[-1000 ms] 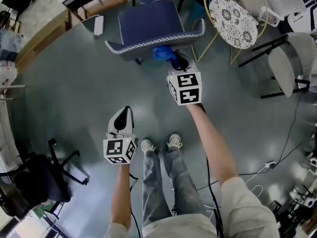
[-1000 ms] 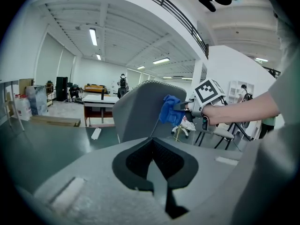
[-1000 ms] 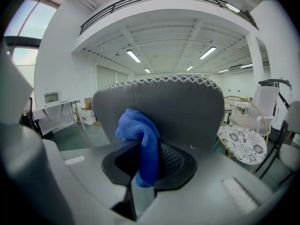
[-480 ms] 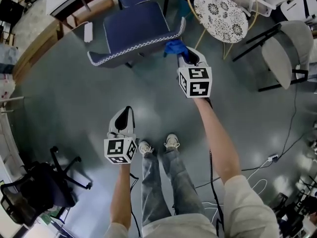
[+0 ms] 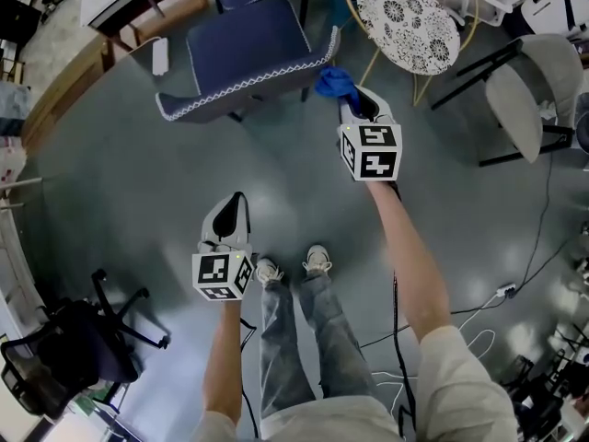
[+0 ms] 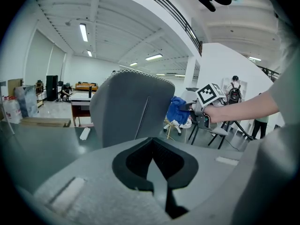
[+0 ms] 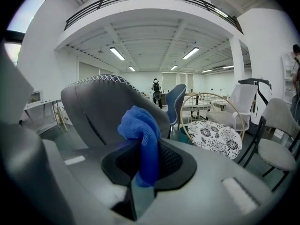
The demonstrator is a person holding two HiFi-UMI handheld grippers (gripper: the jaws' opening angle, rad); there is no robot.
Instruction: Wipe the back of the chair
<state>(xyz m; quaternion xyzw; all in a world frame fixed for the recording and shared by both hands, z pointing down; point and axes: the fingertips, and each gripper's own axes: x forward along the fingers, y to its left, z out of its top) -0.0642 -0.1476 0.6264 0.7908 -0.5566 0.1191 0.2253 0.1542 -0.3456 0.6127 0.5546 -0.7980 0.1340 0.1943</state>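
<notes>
The chair [image 5: 244, 58] stands ahead of me, its dark back edged with white stitching. A blue cloth [image 5: 336, 83] sits at the right end of that back, and my right gripper [image 5: 359, 107] is shut on it. In the right gripper view the cloth [image 7: 140, 130] bunches up between the jaws, just in front of the grey chair back [image 7: 101, 109]. From the left gripper view the cloth [image 6: 178, 110] touches the right edge of the chair back [image 6: 131, 111]. My left gripper [image 5: 230, 212] hangs low and well short of the chair, shut on nothing.
A round floral-patterned seat with a gold wire frame [image 5: 407, 26] stands right of the chair. A grey chair [image 5: 520, 99] is further right, and a black office chair [image 5: 74, 339] is at the lower left. Cables [image 5: 479, 311] lie on the floor. My feet [image 5: 290, 267] are below the grippers.
My right gripper has carried the blue cloth rightward along the top of the chair back to its right end. The left gripper has stayed where it was.
</notes>
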